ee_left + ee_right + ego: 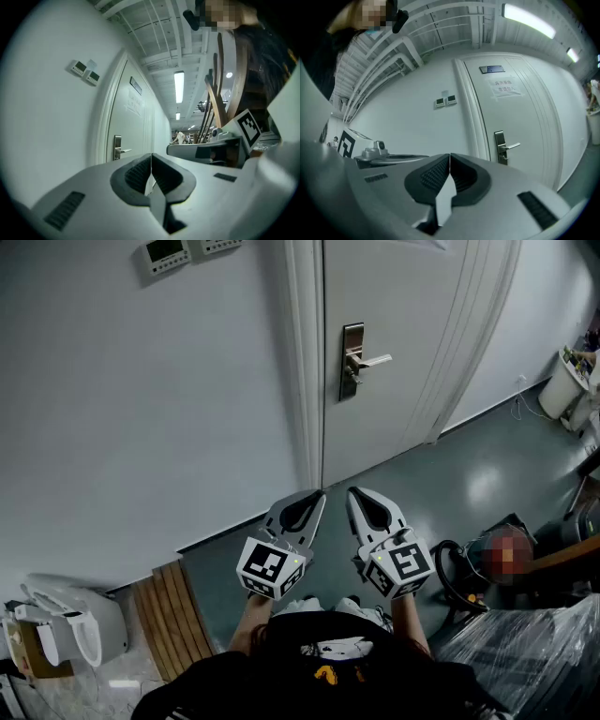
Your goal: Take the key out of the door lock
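**Both tools closed and empty, well short of the door lock**

The left tool (317,495) has its jaws pressed together, the ribbed black pads meeting along a thin seam with nothing between them. The right tool (354,491) is closed the same way and holds nothing. Both have smooth grey shells that taper to a point, and each carries a cube with black-and-white square markers. They sit side by side and level, touching nothing.

Well ahead of them is the white panelled door (403,296). On it is a tall, narrow lock plate (352,360) of shiny metal with a slim lever handle (373,360). Just under the lever a small stub (502,157) juts from the plate, too small to identify as the key. Wooden slats (169,615) lie on the grey floor (441,474) by the wall.
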Demonstrator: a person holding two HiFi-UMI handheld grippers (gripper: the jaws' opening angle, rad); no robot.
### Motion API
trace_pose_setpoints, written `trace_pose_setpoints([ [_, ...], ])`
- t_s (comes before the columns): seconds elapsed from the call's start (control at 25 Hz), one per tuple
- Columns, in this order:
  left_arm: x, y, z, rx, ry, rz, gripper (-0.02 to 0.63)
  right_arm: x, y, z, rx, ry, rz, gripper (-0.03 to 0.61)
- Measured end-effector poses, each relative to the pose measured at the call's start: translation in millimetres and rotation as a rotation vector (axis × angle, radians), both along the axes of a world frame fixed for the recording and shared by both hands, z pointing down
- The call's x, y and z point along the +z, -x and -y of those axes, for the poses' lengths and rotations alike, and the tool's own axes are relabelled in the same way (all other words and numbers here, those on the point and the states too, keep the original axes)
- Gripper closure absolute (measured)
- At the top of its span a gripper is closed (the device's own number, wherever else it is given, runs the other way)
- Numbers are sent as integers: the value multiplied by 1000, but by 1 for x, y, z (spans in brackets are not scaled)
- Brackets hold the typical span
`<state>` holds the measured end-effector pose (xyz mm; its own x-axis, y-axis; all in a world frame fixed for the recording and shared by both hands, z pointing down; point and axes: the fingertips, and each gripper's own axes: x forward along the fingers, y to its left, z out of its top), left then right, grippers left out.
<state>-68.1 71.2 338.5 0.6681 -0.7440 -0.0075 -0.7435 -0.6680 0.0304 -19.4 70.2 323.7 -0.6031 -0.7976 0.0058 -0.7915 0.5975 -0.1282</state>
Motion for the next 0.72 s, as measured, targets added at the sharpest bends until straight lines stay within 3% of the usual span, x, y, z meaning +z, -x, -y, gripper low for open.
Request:
trace_pose_setpoints([
  [0.72,13,36,-16,38,9,0,604,17,36,-17,38,-12,0,571],
])
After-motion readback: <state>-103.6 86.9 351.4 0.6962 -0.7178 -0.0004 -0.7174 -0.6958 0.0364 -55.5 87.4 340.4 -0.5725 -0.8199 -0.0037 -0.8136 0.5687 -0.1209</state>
